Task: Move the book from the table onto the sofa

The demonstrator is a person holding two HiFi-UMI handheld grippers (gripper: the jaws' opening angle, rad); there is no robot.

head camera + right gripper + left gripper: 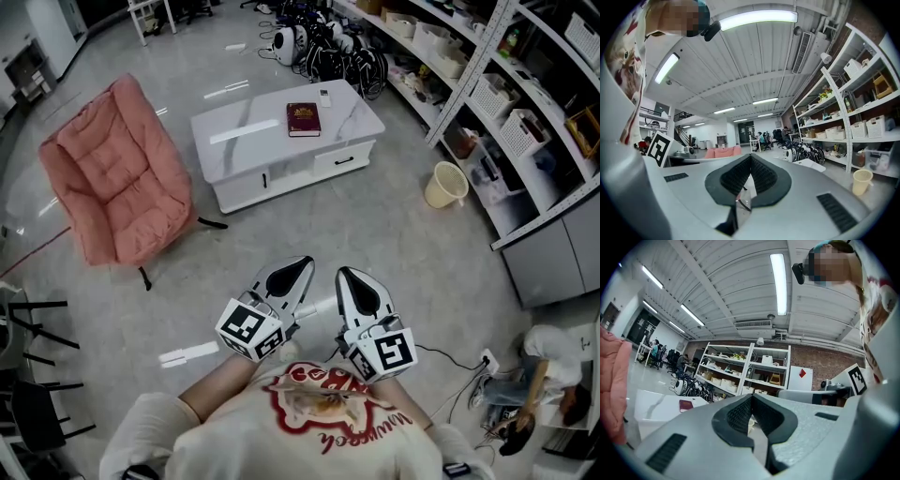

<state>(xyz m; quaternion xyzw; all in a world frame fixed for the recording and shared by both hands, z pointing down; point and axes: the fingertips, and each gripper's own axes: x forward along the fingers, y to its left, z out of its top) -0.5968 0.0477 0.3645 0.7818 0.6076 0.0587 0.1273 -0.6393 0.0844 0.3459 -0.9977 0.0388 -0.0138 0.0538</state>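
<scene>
Holding L tongs & R tongs side by side, low in front of chest, both pointing level out over the grey floor toward the worktop. Gripping nothing w/ either one. Reading L tongs in left gripper view as fully closed, ribbed pads meeting at the tips, no obj. between. Reading R tongs the same way in right gripper view: pads pressed together, empty.

Seeing the book (dark red cover, gold print too small to read) lying flat on the white marbled worktop, toward its right half, well apart from both tongs. Noting a small white item just beyond the book, near the worktop's far edge; not able to tell what it is.

Placing the sofa, a pink padded seat on thin black legs, to the left of the worktop, near it but not touching, cushion bare.

Spotting a beige bin tipped on the floor to the right of the worktop, beside white shelving loaded w/ baskets & boxes. Catching a heap of black-and-white gear on the floor beyond the worktop. Glimpsing another person sitting low at bottom right.
</scene>
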